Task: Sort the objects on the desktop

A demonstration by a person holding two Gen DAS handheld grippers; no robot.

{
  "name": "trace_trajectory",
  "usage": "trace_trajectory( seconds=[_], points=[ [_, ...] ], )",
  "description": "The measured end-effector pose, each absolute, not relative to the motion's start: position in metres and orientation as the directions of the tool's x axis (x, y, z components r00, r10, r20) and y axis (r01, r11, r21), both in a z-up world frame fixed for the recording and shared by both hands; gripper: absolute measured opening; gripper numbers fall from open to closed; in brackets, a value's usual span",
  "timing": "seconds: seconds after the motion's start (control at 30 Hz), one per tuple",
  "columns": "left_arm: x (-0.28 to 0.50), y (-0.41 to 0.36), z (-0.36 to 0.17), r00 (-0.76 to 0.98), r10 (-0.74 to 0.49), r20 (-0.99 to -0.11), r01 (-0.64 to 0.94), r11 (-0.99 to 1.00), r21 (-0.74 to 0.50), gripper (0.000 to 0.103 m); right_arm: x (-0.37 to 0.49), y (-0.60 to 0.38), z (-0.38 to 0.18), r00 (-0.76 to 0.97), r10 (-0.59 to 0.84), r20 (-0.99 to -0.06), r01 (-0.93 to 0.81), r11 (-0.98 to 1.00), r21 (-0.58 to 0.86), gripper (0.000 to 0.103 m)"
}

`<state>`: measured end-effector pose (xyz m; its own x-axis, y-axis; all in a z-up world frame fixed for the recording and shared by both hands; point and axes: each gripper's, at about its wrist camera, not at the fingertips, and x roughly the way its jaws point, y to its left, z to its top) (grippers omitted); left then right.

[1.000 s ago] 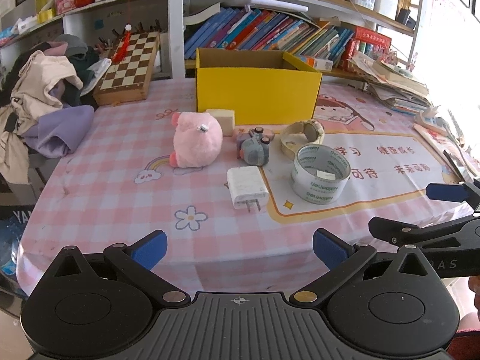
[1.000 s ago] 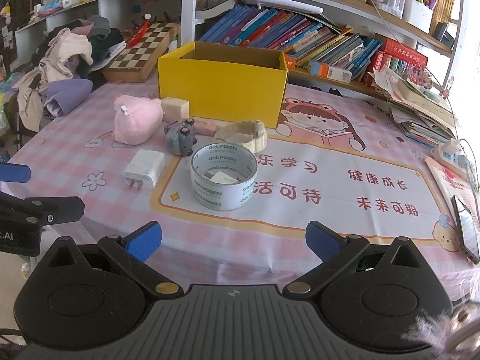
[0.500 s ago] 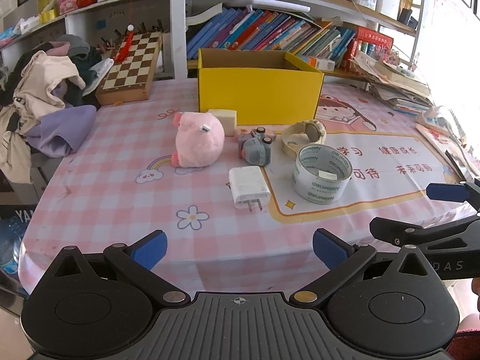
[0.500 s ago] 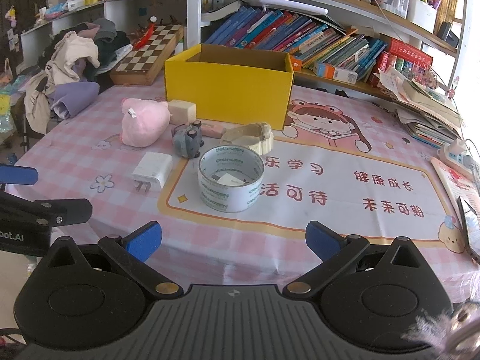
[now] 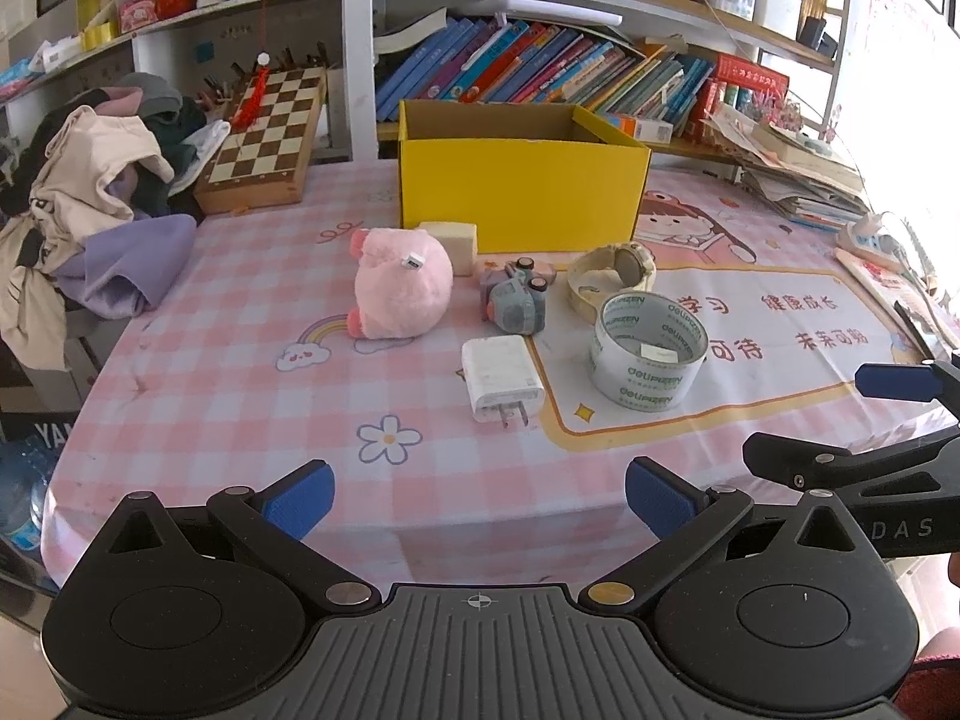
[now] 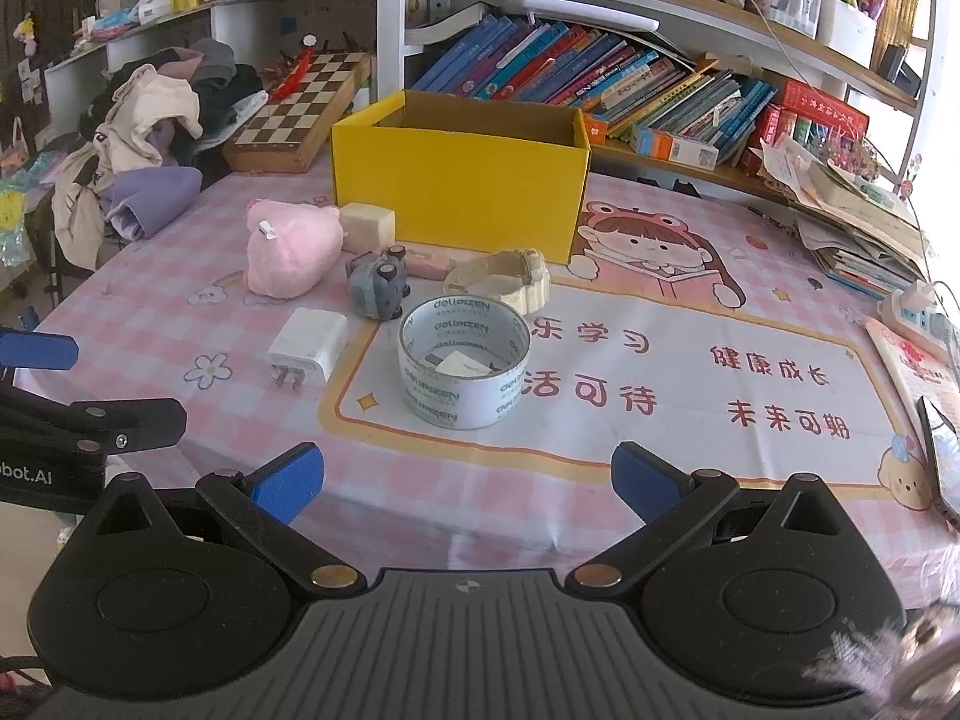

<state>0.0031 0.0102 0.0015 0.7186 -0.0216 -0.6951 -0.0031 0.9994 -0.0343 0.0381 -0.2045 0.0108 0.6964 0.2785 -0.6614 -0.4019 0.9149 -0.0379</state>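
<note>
Here your right gripper [image 6: 468,480] hangs at the desk [image 6: 600,480] edge with fingers released and empty, and so does your left gripper [image 5: 480,498]. The wide roll of clear printed tape [image 6: 464,360] stands straight ahead of the right fingers, slightly toward their left one, hole upward. The white square charger plug [image 5: 501,378] lies ahead of the left fingers, prongs toward you. The open yellow cardboard box [image 6: 459,180] waits further behind.

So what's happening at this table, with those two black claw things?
A person holds a left gripper and a right gripper, both open and empty, at the table's near edge. Nothing is sorted yet: the tape roll, white charger, pink plush and watch lie in front of the yellow box.
</note>
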Motion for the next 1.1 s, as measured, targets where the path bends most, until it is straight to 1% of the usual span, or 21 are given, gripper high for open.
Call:
trace_trajectory(
  seconds=[0.4,1.1],
  points=[
    [0.0038,0.0087,0.0041,0.722,-0.027,-0.691,0.013,1.0,-0.025,0.103,0.0384,-0.2048,0.0122,0.691,0.293,-0.661,-0.412,0.911,-0.026,0.103],
    [0.0025,0.0096,0.0059,0.736,-0.014,-0.677,0.017,1.0,-0.003,0.103,0.0379,-0.1997,0.0143,0.702,0.282,-0.654,-0.409,0.912,-0.046,0.103]
  ],
)
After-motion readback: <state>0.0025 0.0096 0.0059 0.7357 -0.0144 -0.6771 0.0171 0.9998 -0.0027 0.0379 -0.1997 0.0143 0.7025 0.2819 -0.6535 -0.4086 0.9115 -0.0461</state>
